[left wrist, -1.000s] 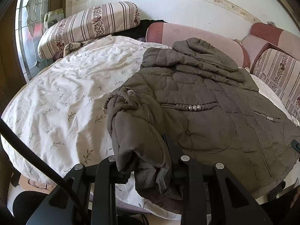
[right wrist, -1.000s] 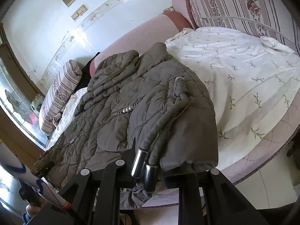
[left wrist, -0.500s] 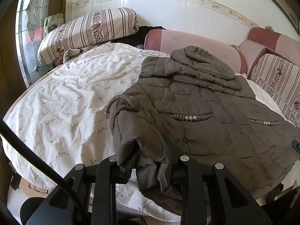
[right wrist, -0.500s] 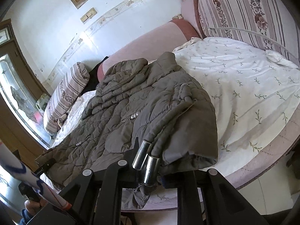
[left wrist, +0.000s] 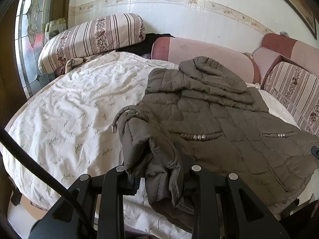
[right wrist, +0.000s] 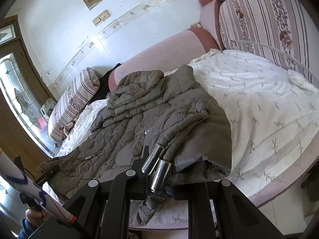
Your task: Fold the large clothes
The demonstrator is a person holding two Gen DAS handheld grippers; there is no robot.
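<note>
1. Bed sheet [left wrist: 75, 107]: white, leaf-printed, spreading under everything toward your 10 o'clock.
2. Quilted jacket [left wrist: 209, 119]: lying across the sheet, hood at 12 o'clock.
3. Left gripper [left wrist: 157, 171]: you are pinching the jacket's bunched hem corner.
4. Right gripper [right wrist: 165, 171]: you are clamping the opposite hem fold beside two metal cord ends [right wrist: 157, 165].

Jacket [left wrist: 219, 119] hem in left gripper [left wrist: 157, 171]
</note>
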